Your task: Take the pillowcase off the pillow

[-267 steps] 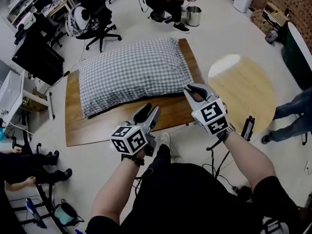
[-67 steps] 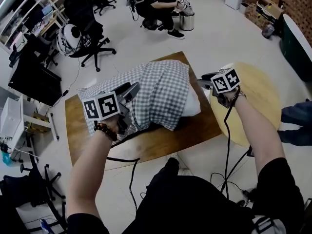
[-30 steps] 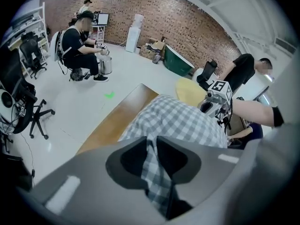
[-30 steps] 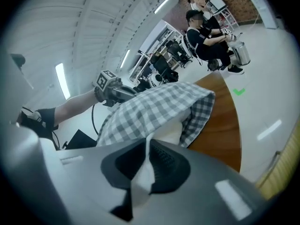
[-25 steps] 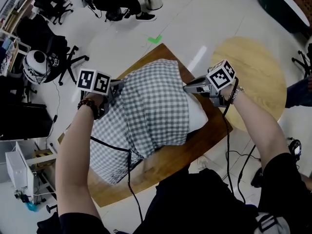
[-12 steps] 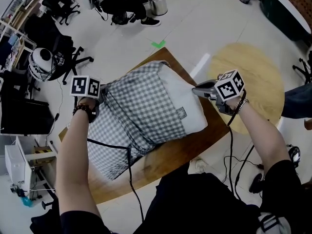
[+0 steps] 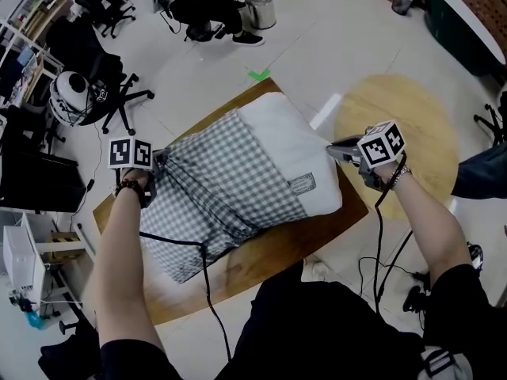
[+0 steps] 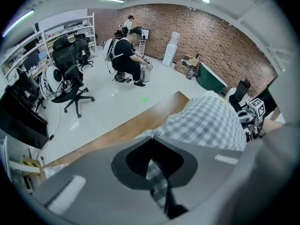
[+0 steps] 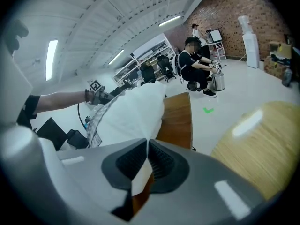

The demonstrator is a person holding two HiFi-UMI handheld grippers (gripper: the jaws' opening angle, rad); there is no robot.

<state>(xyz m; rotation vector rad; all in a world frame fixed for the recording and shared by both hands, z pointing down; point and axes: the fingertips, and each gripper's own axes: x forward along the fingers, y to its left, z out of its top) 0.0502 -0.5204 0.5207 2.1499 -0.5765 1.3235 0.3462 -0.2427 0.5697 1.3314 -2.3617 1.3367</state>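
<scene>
Basically, pillowcase point(image 7: 210, 192) is abt half off, bunched over the left end of the white pillow point(image 7: 289, 141), which lies on the wooden table point(image 7: 273, 260). Left gripper point(image 8: 151, 159) has its fingers closed on a fold of the checked cloth, and right gripper point(image 9: 147, 142) has its fingers closed on the pillow's bare white corner. Risk: both are thin edge pinches, so a hard pull apart could slip fabric out of either, or the case could snag on the pillow's bulk & drag it all off the table.
</scene>
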